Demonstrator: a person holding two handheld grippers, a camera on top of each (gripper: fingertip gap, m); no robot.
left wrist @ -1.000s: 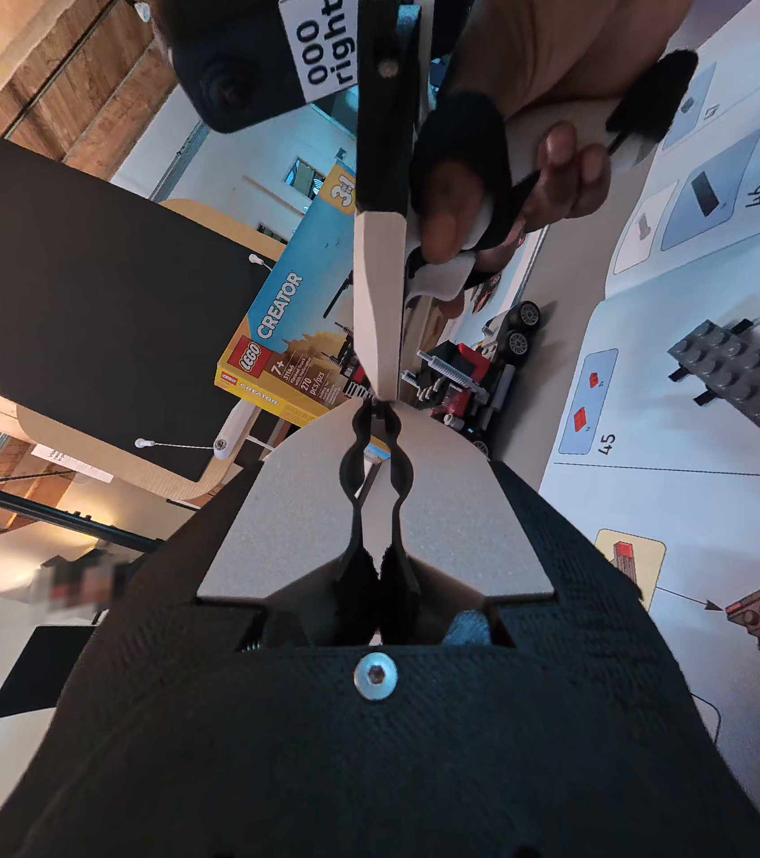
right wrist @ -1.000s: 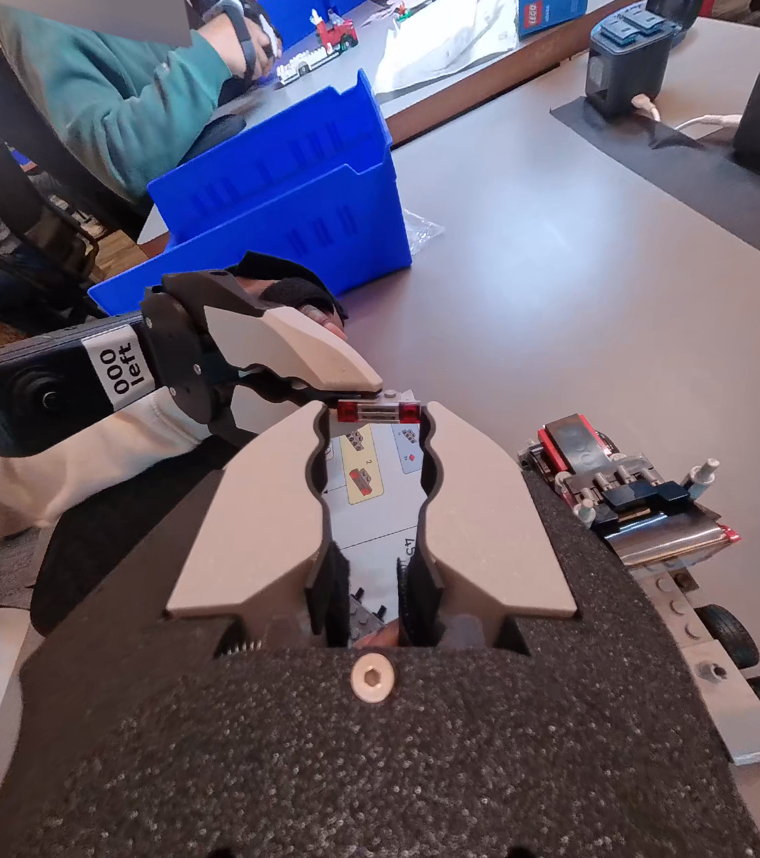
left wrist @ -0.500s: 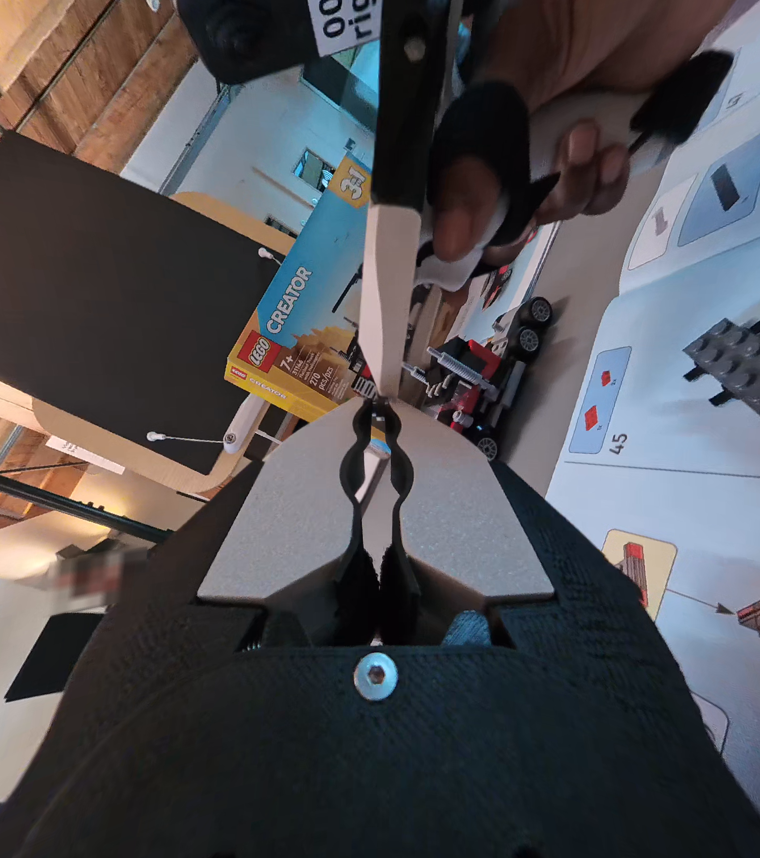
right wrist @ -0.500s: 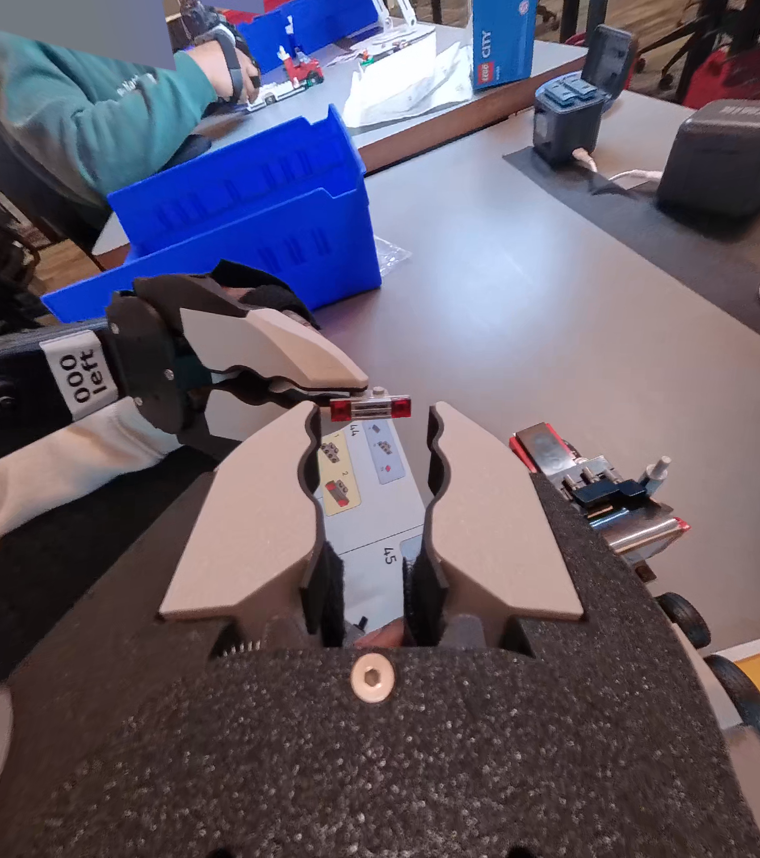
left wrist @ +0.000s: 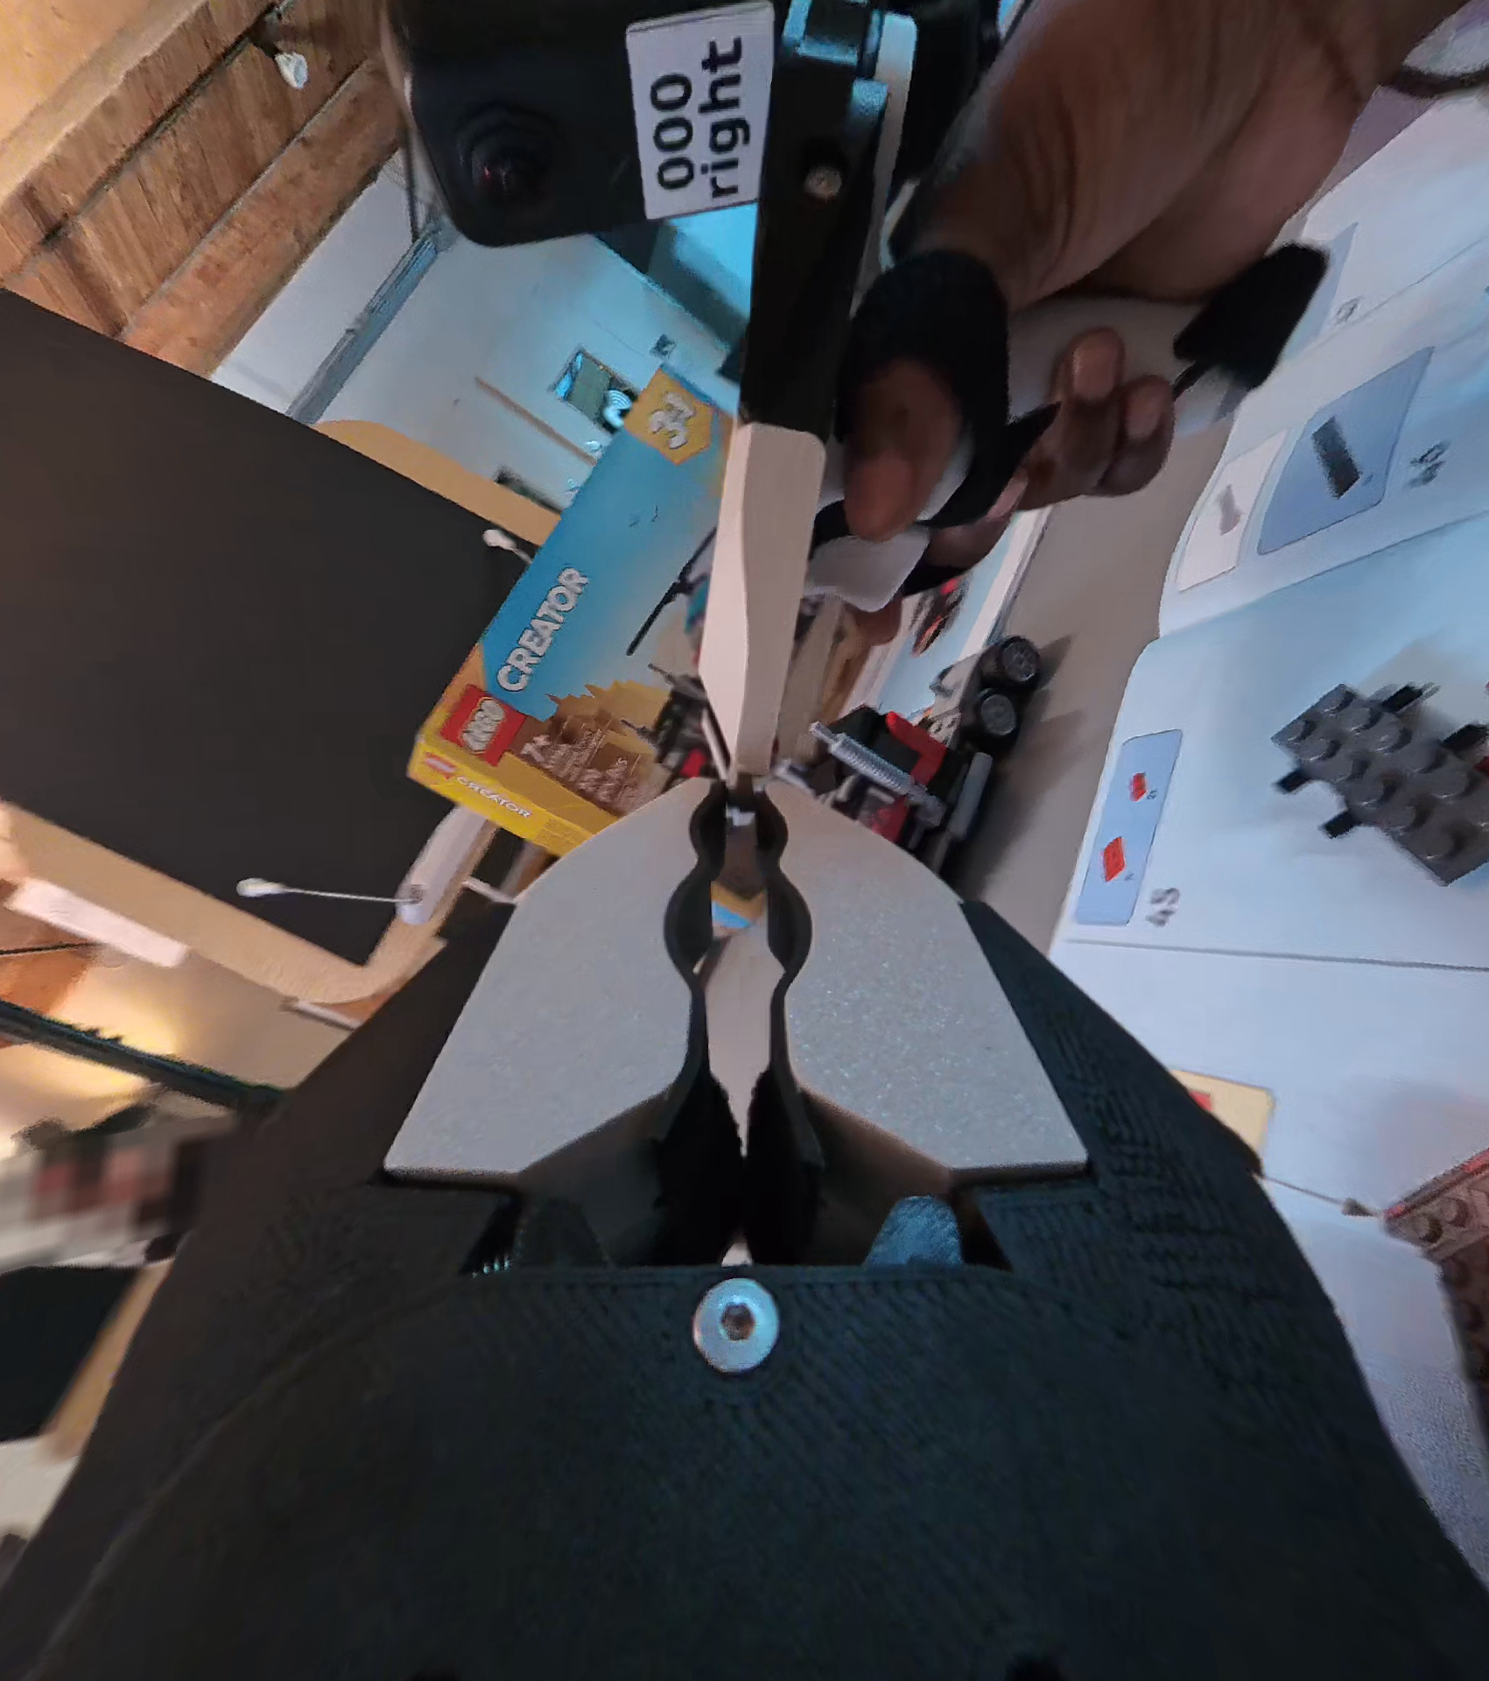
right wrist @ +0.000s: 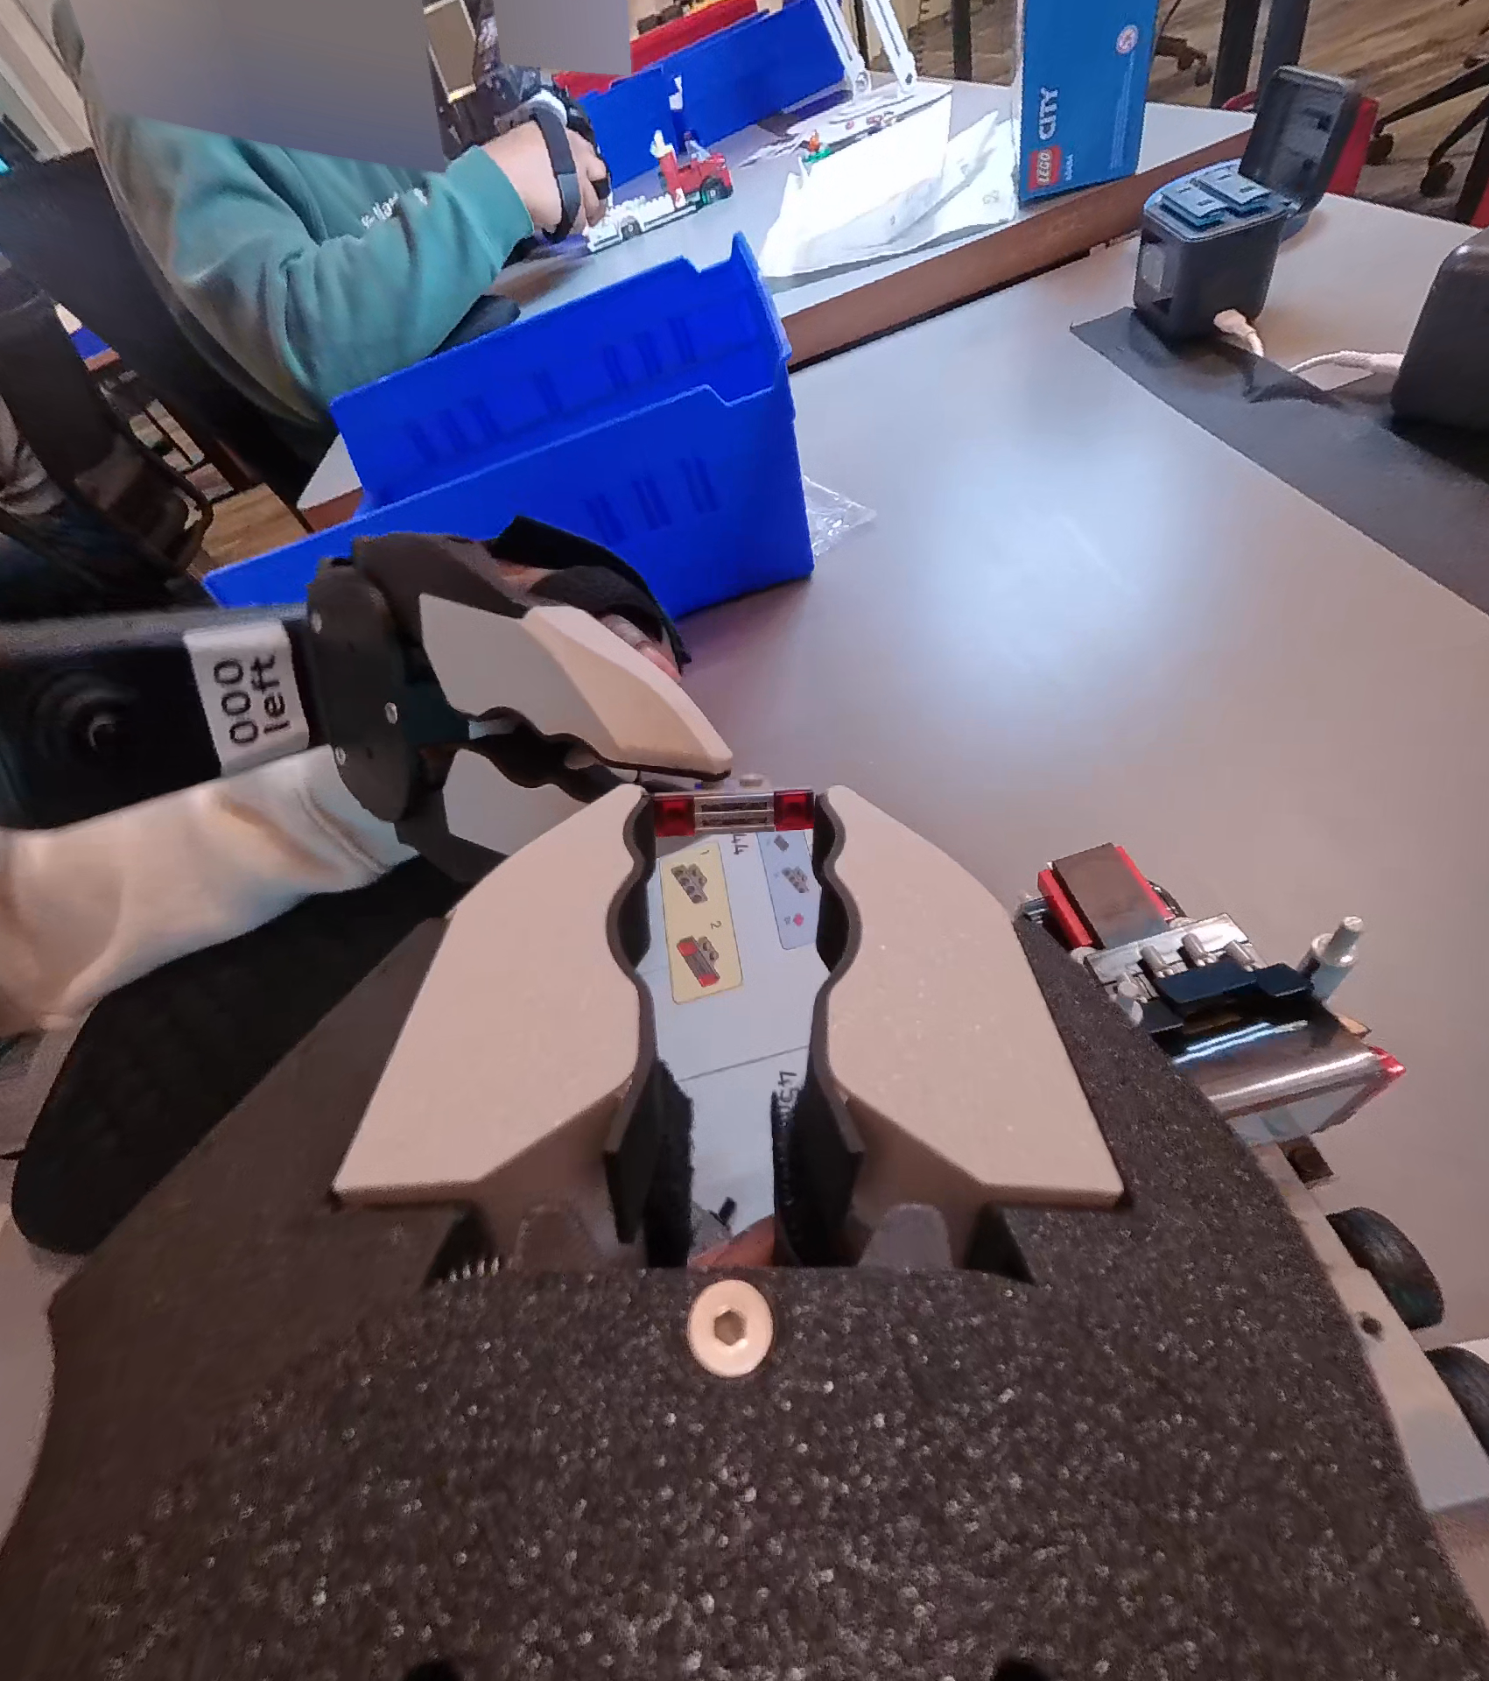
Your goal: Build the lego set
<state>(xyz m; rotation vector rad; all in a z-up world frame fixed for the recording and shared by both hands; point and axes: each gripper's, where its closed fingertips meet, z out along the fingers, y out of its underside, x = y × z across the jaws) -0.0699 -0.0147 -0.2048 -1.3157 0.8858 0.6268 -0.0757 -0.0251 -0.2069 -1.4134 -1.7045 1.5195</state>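
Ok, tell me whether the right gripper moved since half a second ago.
Yes. The right gripper closed in around the red-and-grey piece; the blue bin sits lower in view.

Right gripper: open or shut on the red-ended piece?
Shut on it. In the right wrist view the right gripper has the small grey piece with red ends spanning both fingertips; the left gripper pinches its top.

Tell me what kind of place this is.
Probably a shared office or workshop used for Lego building: long grey tables, a blue parts bin, an open instruction booklet, and another person building nearby.
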